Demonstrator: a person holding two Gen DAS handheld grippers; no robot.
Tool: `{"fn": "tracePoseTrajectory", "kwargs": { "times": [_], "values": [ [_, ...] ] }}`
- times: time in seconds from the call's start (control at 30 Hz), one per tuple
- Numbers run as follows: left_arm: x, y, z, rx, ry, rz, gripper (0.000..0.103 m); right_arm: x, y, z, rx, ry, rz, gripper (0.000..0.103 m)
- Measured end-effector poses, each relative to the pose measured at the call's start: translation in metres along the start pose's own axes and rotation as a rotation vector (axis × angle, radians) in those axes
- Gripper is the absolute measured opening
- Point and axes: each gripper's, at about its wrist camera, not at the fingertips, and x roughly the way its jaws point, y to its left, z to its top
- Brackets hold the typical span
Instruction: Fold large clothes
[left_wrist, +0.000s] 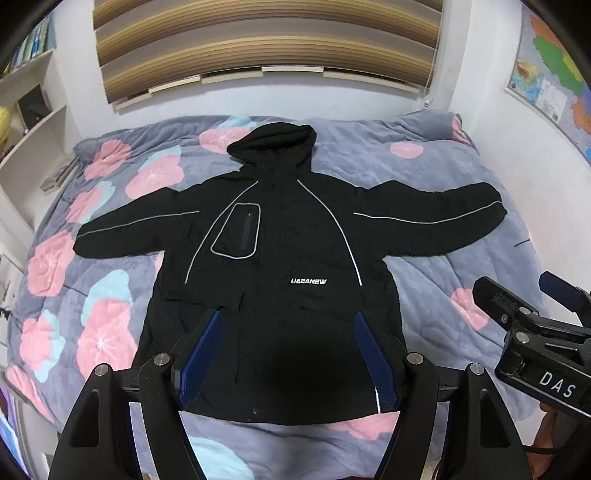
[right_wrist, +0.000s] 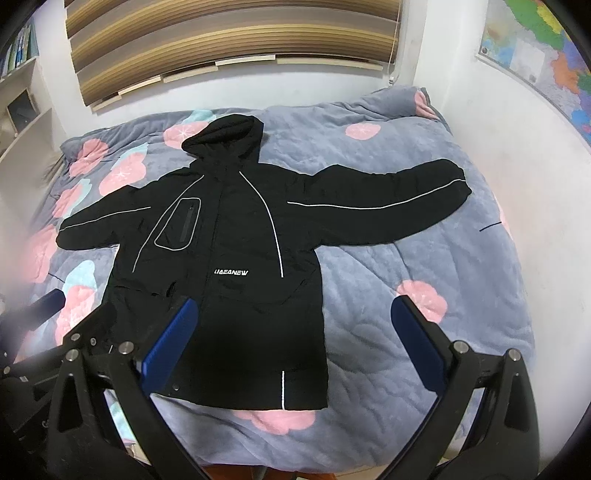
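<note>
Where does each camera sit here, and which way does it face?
Left wrist: on the left hand-held gripper, above the black hooded jacket's hem, facing the window blind; the right hand-held gripper shows beside it.
Right wrist: on the right hand-held gripper, further right, same heading; left hand-held gripper at left.
Shared: jacket, floral quilt, blind, wall map.

Home bedroom: bed w/ floral quilt (left_wrist: 424, 229), window blind (left_wrist: 258, 48), bookshelf (left_wrist: 33, 110), wall map (left_wrist: 550, 74).

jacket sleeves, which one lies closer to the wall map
The sleeve stretched toward the image right, its cuff pointing at the wall map. The other sleeve reaches toward the bookshelf side instead.
</note>
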Motion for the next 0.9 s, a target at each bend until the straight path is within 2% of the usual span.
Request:
{"fn": "tracePoseTrajectory", "kwargs": {
  "times": [0.57, 0.9],
  "values": [
    [0.009, 0.003, 0.007, -0.058, 0.007, 0.070, 0.075, 0.017, -0.003, 0.017, -0.030, -0.015, 0.069, 0.102],
    [0.036, 0.001, 0.028, -0.065, 0.025, 0.088, 0.075, 0.045, -0.013, 0.036, -0.012, 0.005, 0.085, 0.102]
  ]
}}
